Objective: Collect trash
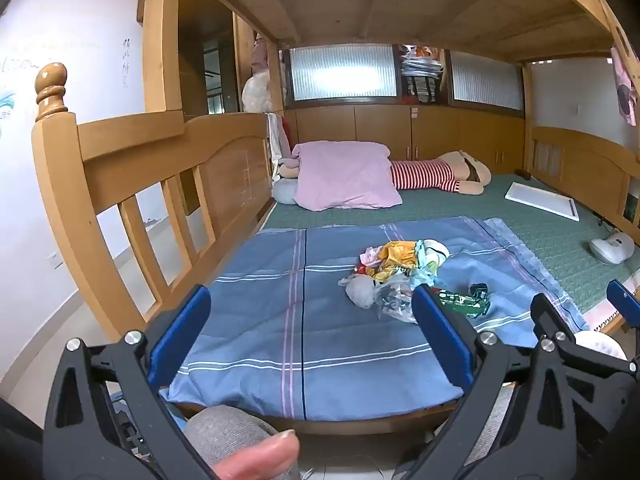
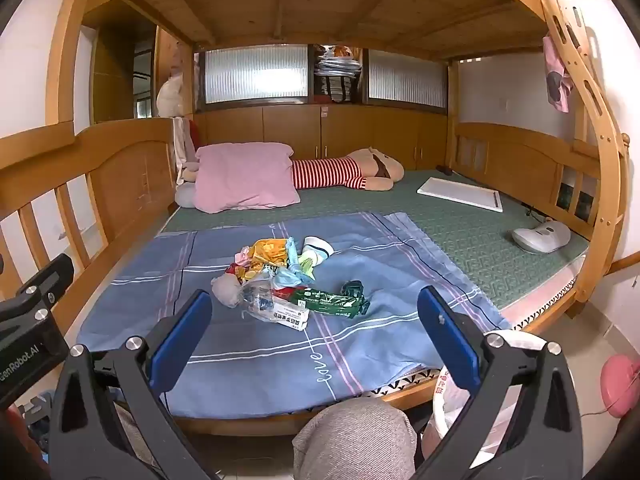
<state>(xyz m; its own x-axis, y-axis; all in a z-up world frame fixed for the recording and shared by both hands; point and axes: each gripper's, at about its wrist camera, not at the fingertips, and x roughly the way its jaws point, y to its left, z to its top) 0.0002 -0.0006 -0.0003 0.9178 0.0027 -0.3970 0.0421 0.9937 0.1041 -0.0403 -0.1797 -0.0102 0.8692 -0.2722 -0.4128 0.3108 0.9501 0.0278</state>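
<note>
Both grippers wide apart, nothing between the blue pads. Left gripper and right gripper low at the near edge of the bed, tipped a little down.

Trash pile ahead of the right gripper, a bit to its left, well apart from the pads. Same pile up ahead and to the right of the left gripper. Lying on the blue sheet. In the pile: a green wrapper nearest the right gripper's right pad, a clear crinkly bag and a white box nearest its left pad, a grey ball of paper off to the left, yellow and pink wrappers and a white cup at the far side.

To do this step well: reach forward, take one piece at a time, nearest first. Pinch only the wrapper, not the sheet under it. Probably easy to crush, so a soft squeeze. Light bits may slip or blow away.

Something white and round, maybe a bag or bin, just below the right gripper's right pad, beside the bed. Inside not clear enough to tell. No trash seen in it yet.

Farther ahead: pink pillow, striped plush toy, white board on the green mat. Not trash, best left alone.
</note>
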